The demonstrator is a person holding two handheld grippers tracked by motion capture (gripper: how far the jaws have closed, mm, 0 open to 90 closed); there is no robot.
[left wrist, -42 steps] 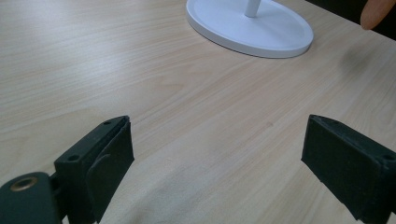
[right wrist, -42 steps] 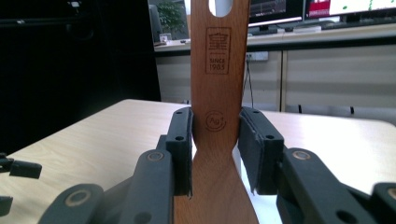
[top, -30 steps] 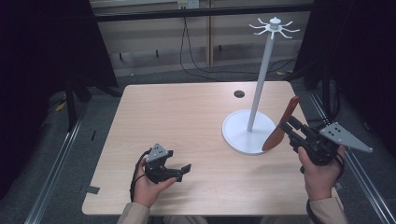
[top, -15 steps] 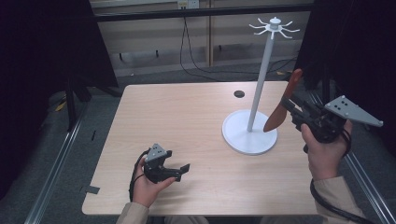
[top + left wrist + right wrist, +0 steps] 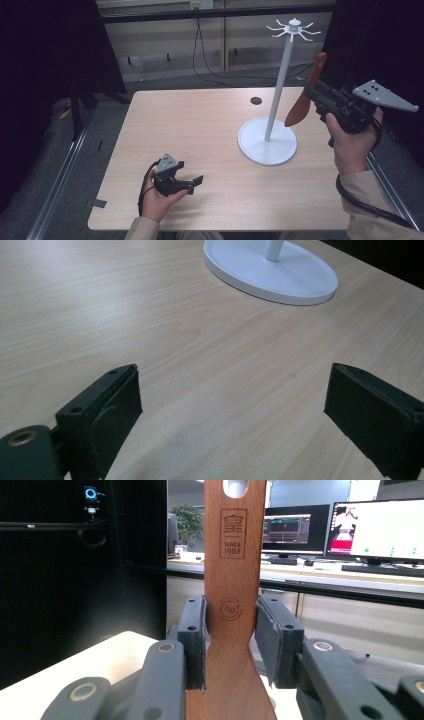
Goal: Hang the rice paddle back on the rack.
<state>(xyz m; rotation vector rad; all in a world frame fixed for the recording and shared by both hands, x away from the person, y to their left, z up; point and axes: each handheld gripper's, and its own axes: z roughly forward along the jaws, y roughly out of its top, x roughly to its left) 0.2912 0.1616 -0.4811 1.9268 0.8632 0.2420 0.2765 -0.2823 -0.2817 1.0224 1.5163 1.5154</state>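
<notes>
Wooden spatula (image 5: 306,95), reddish-brown with a hang hole at its handle end, is pinched at the handle between the jaws of the right gripper (image 5: 314,95), held up in the air just beside the pole of the white stand (image 5: 267,145). Well apart from the stand, near the table's (image 5: 200,125) front edge, the left gripper (image 5: 192,184) rests low with jaws spread, holding nothing.

We see a brown wooden spatula (image 5: 306,95) held tilted in the air at the right, handle up, beside a white stand (image 5: 267,142) with hooks on top.
</notes>
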